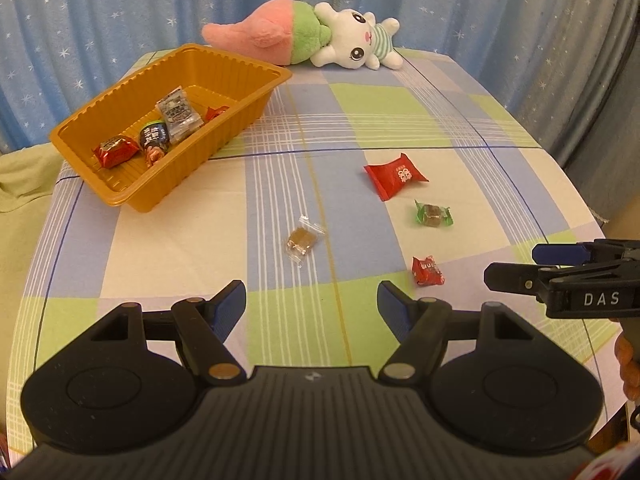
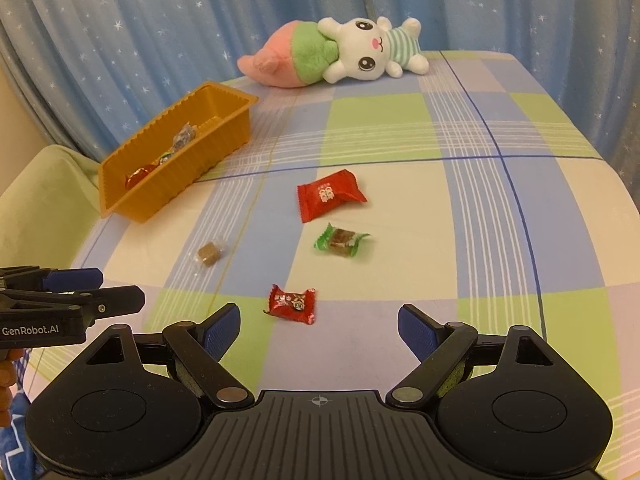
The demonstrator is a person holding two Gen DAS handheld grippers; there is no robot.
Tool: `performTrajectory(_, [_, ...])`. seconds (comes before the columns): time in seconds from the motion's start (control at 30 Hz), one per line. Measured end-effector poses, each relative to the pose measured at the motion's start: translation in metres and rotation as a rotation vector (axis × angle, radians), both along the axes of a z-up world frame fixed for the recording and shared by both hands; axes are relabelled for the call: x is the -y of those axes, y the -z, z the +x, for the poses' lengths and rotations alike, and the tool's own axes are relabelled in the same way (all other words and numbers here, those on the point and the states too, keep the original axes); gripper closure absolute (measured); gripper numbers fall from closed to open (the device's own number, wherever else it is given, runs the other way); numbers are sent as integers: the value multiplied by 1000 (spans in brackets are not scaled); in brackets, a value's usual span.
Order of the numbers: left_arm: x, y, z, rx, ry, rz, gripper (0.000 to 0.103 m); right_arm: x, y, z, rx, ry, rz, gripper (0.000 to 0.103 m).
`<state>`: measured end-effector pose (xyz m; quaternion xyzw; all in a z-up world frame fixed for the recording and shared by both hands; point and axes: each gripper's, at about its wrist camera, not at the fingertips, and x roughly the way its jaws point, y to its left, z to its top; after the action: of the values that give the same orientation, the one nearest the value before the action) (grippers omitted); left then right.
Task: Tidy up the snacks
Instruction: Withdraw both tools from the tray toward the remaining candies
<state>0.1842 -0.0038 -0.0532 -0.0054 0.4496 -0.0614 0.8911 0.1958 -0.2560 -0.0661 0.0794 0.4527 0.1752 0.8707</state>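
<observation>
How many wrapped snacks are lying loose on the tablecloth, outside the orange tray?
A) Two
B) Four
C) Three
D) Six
B: outside the orange tray, four lie on the cloth: the large red packet, the green-wrapped candy, the clear-wrapped brown candy and the small red candy.

- orange tray (image 1: pixel 256 110), far left, holds several wrapped snacks (image 1: pixel 176 114)
- red packet (image 1: pixel 394 176), green candy (image 1: pixel 433 215), clear-wrapped brown candy (image 1: pixel 303 240), small red candy (image 1: pixel 428 271) lie loose on tabletop (image 1: pixel 180 240)
</observation>
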Motion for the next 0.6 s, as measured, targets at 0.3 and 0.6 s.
performTrajectory(0.3, [6,12,10,-4,41,31,34,5,6,5,-15,32,-2,17])
performTrajectory(0.6, [9,28,27,-7,93,66,42,9,11,11,-32,67,-6,17])
